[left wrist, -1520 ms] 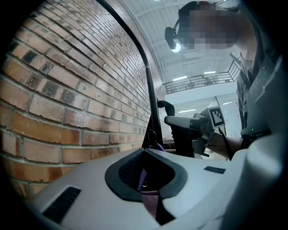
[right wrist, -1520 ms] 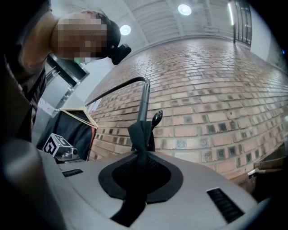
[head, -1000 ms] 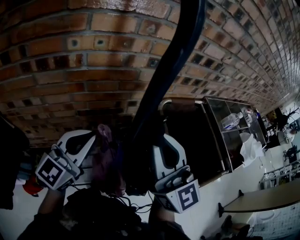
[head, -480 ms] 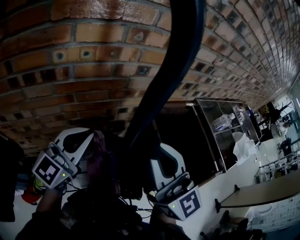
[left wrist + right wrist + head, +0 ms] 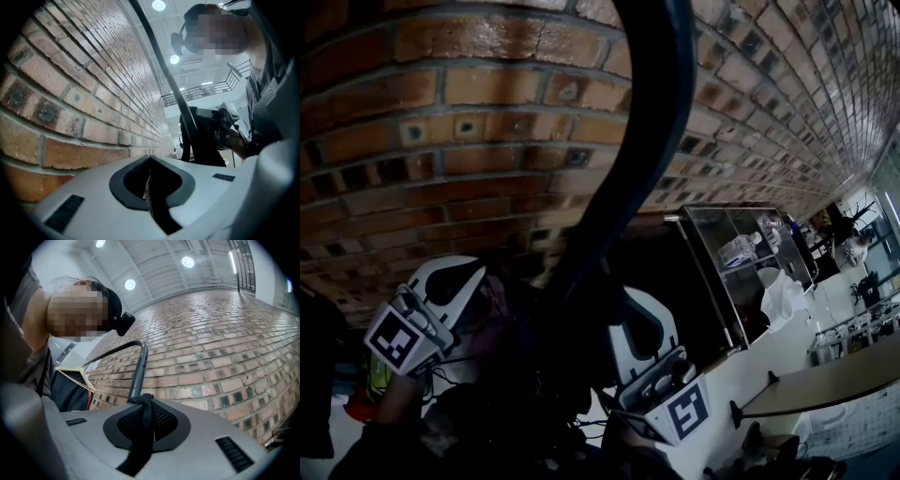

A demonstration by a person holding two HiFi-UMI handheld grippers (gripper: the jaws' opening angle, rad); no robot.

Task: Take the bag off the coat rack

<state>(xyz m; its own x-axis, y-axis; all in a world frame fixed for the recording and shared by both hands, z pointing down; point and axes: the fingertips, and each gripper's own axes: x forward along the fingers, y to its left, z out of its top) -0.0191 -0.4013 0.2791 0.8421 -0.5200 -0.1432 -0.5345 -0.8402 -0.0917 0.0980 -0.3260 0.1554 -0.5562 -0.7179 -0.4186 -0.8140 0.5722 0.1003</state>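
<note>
Two grippers sit low in front of the brick wall (image 5: pixel 450 131), with the dark bag (image 5: pixel 534 366) bunched between them. Our right gripper (image 5: pixel 146 422) is clenched on the bag's black strap (image 5: pixel 144 404), which runs up and meets the pole of the rack (image 5: pixel 137 371) just above the jaws. Our left gripper (image 5: pixel 151 185) has its jaws pressed together on a thin sliver of cloth (image 5: pixel 147 192); we cannot tell what it belongs to. A hanger (image 5: pixel 70 375) with a dark garment shows beside the rack.
</note>
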